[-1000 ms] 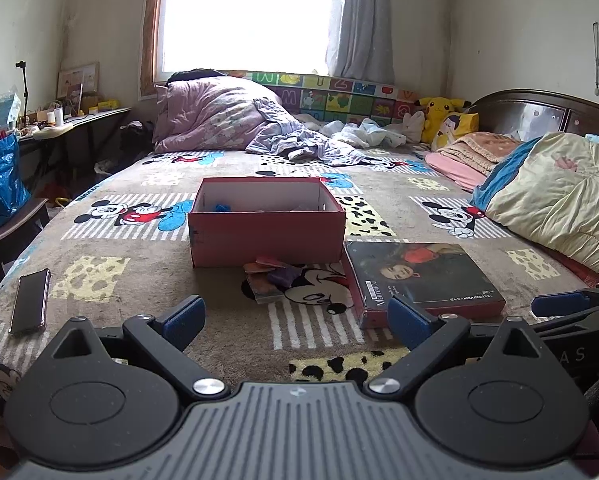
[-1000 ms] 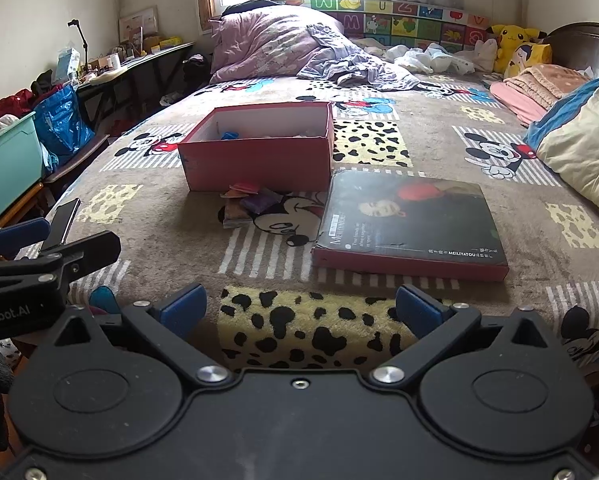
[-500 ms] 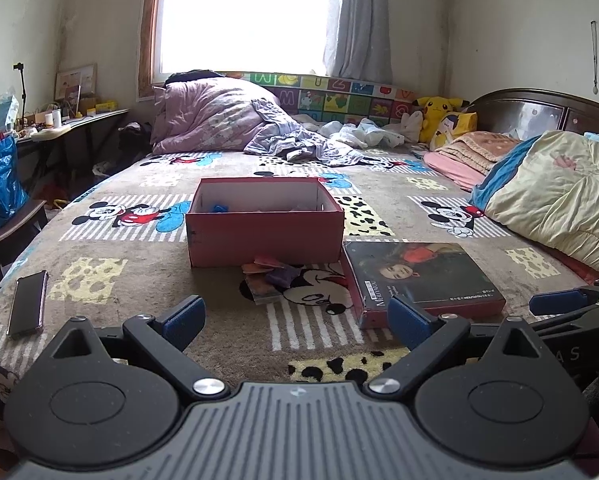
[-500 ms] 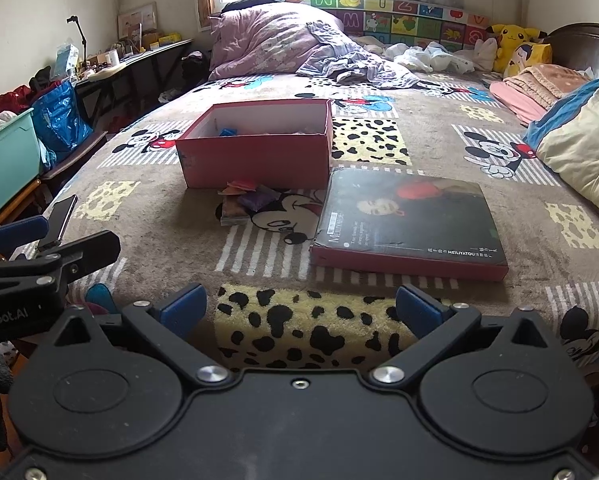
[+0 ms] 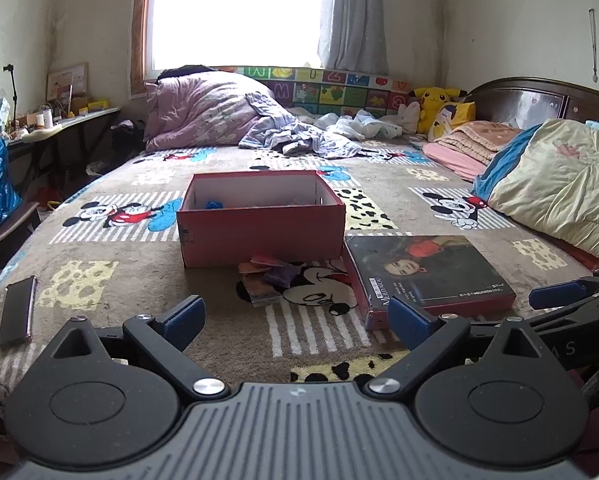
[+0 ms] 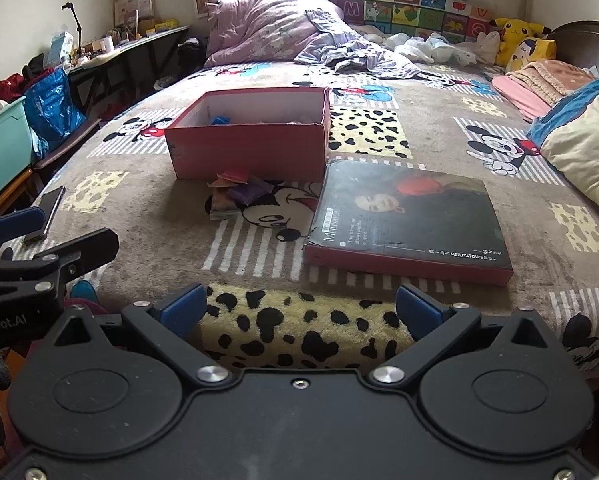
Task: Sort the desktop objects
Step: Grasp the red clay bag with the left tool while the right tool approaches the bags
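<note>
An open red box [image 5: 259, 224] [image 6: 249, 142] sits mid-bed with something blue inside. A small pile of coloured packets on a thin booklet [image 5: 265, 278] [image 6: 235, 194] lies against its front. A dark box lid with a portrait [image 5: 427, 274] [image 6: 407, 222] lies to the right of the pile. A phone [image 5: 15, 316] [image 6: 45, 214] lies at the left edge. My left gripper [image 5: 297, 320] is open and empty, short of the pile. My right gripper [image 6: 301, 308] is open and empty, near the bed's front edge.
The bed cover [image 5: 139, 276] is a Mickey Mouse blanket. A purple duvet [image 5: 207, 112], loose clothes and plush toys lie at the back. Folded bedding [image 5: 559, 188] lies along the right. A desk [image 6: 139, 44] and blue bag [image 6: 53, 108] stand left of the bed.
Both grippers have moved slightly forward toward the box and pile. Their jaws stay open and nothing on the bed has moved.
</note>
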The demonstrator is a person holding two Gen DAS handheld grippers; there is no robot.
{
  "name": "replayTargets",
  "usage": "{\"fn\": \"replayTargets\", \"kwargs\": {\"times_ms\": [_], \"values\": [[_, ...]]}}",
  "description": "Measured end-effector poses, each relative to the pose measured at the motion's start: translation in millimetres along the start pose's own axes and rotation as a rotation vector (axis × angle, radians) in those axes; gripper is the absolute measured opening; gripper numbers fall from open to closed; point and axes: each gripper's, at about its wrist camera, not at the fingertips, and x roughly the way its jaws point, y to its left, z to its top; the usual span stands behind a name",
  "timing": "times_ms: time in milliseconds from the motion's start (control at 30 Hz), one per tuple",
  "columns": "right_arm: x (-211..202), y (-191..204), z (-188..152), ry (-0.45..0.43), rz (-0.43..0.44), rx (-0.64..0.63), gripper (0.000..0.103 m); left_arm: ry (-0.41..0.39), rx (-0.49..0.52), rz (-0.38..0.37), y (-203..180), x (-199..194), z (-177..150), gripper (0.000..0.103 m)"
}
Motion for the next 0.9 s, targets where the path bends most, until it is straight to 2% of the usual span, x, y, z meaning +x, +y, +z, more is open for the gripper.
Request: {"fn": "replayTargets", "kwargs": {"times_ms": [233, 567, 667, 767, 900], "values": [[30, -1, 9, 0.043, 0.008, -0.015, 0.102, 0.019, -0.029, -0.006, 12, 33, 2, 0.098], [91, -18, 19, 0.053, 0.128, 0.035, 0.103, 0.033, -0.119, 0.015, 51, 95, -2, 0.098], [109, -22, 25, 0.019, 0.159, 0.052, 0.103, 0.033, -0.111, 0.029, 59, 114, -1, 0.098], [127, -24, 30, -0.047, 0.193, 0.04, 0.103, 0.065, -0.099, 0.031, 65, 136, 0, 0.098], [154, -18, 41, -0.113, 0.177, -0.02, 0.103, 0.117, -0.153, 0.027, 78, 171, 0, 0.098]]}}
